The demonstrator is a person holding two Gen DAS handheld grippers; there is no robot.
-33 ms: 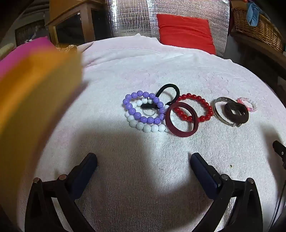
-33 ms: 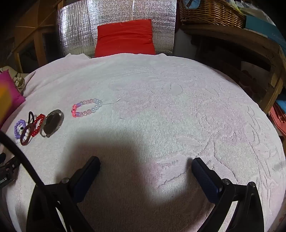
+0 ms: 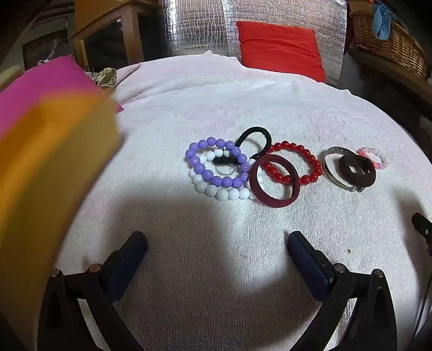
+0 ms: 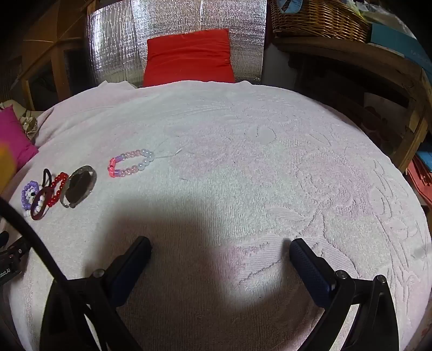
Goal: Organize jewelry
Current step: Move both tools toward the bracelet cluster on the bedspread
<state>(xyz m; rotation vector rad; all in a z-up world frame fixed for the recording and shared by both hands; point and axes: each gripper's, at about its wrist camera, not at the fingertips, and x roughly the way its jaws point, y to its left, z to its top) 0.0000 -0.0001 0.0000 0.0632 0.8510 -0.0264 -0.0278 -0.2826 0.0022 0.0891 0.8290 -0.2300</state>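
A cluster of jewelry lies on the white towel [image 3: 216, 270]: a purple bead bracelet [image 3: 216, 164] over a white bead bracelet [image 3: 224, 193], a black hair tie [image 3: 253, 140], a dark red bangle [image 3: 274, 181], a red bead bracelet [image 3: 297, 162], a silver bangle [image 3: 332, 167] with a brown band [image 3: 356, 168] on it, and a pink bead bracelet [image 3: 374, 158]. My left gripper [image 3: 216, 248] is open and empty, short of the cluster. My right gripper [image 4: 218, 251] is open and empty over bare towel; the pink bead bracelet [image 4: 131, 163] lies far ahead on its left.
A blurred orange and pink box [image 3: 40, 167] stands close on the left. A red cushion [image 3: 280, 48] leans on silver foil at the back. A wicker basket [image 4: 318, 16] sits on a wooden shelf at the right. The towel's edge drops off on the right.
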